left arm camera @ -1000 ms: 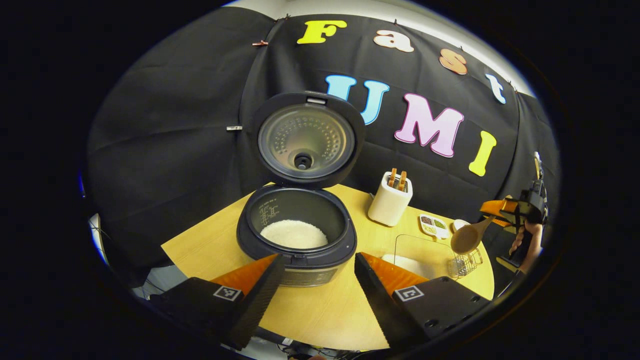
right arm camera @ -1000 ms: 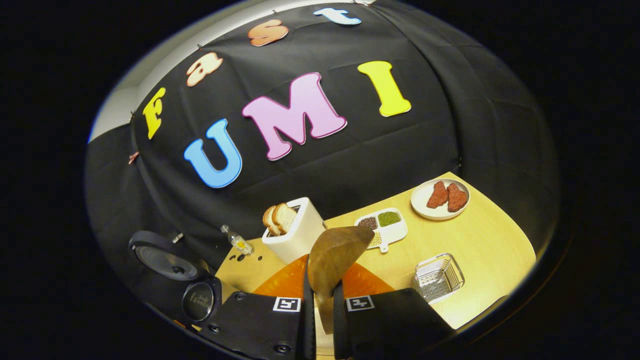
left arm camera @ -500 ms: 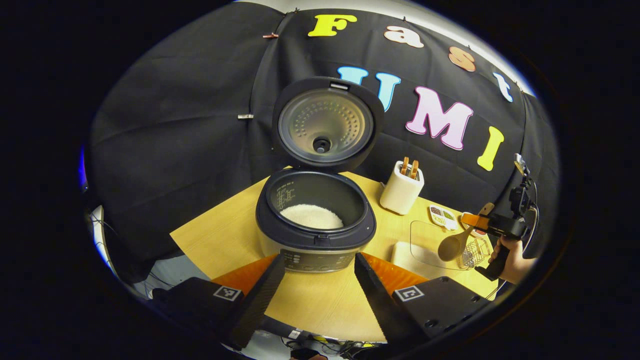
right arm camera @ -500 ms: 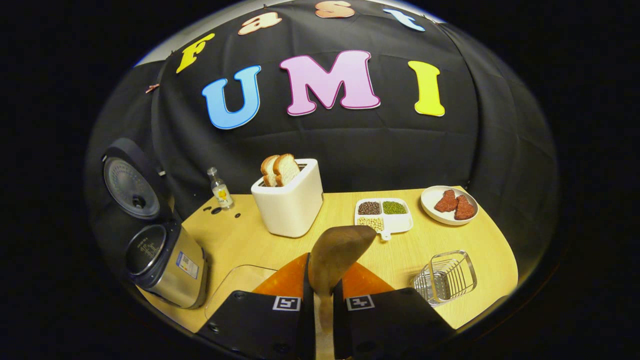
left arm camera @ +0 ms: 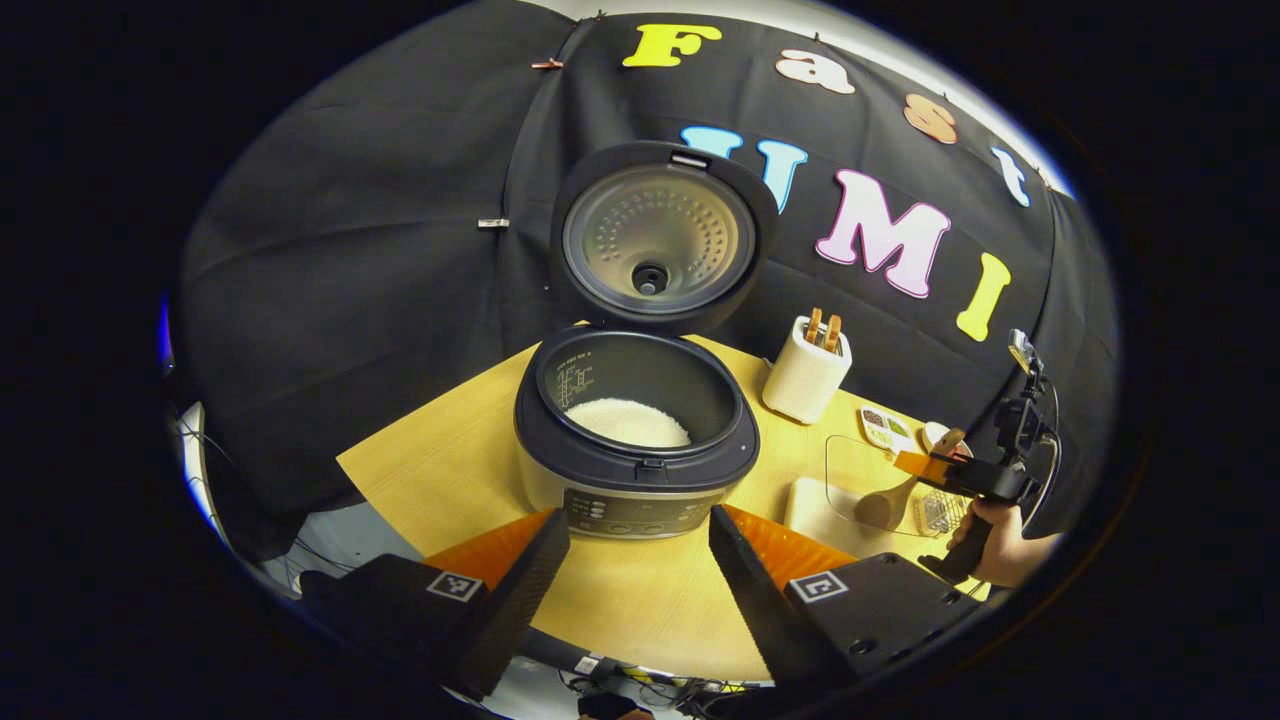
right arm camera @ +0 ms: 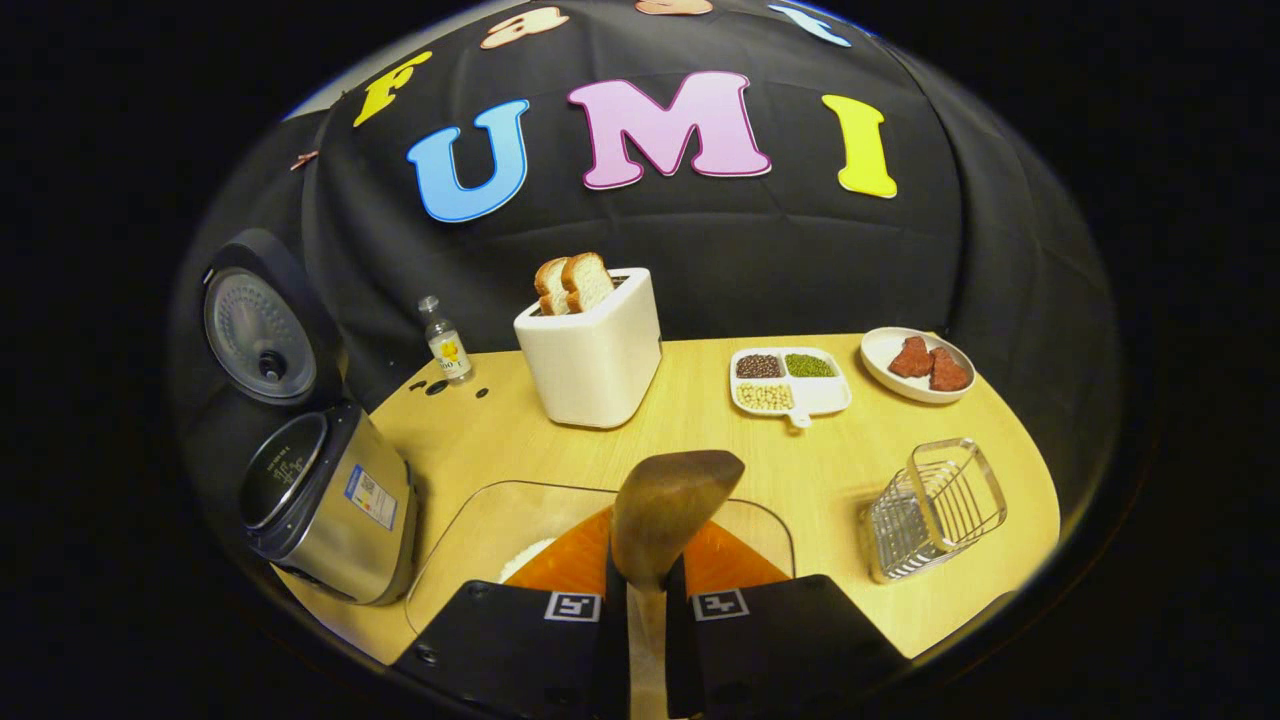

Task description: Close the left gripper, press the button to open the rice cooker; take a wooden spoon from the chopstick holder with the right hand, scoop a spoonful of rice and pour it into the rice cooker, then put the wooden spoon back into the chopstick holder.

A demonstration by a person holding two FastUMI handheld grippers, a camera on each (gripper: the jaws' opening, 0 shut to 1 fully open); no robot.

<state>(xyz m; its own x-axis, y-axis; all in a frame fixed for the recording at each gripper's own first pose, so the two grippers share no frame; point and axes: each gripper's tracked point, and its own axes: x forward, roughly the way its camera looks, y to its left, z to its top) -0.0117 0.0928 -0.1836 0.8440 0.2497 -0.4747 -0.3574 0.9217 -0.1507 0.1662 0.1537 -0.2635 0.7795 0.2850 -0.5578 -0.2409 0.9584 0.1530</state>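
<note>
The rice cooker (left arm camera: 635,460) stands open on the table with its lid (left arm camera: 655,240) upright and white rice (left arm camera: 628,422) in the pot. My left gripper (left arm camera: 637,520) hangs open just before the cooker's front panel, holding nothing. My right gripper (right arm camera: 640,572) is shut on the handle of the wooden spoon (right arm camera: 672,500). The spoon's bowl hovers over a clear container (right arm camera: 470,530) with rice (right arm camera: 522,560) in it. In the left gripper view the right gripper (left arm camera: 940,468) and a hand (left arm camera: 1005,550) hold the spoon (left arm camera: 880,508) above that container. The wire chopstick holder (right arm camera: 935,505) stands to the right.
A white toaster (right arm camera: 592,350) with bread slices stands behind the container. Near it are a small bottle (right arm camera: 446,342), a divided dish of beans (right arm camera: 790,380) and a plate of red pieces (right arm camera: 918,362). The rice cooker (right arm camera: 330,500) is at the left of the right gripper view.
My right gripper has come down and tipped toward the table, bringing the spoon over the clear container. The left gripper has drawn back slightly from the cooker and stays open.
</note>
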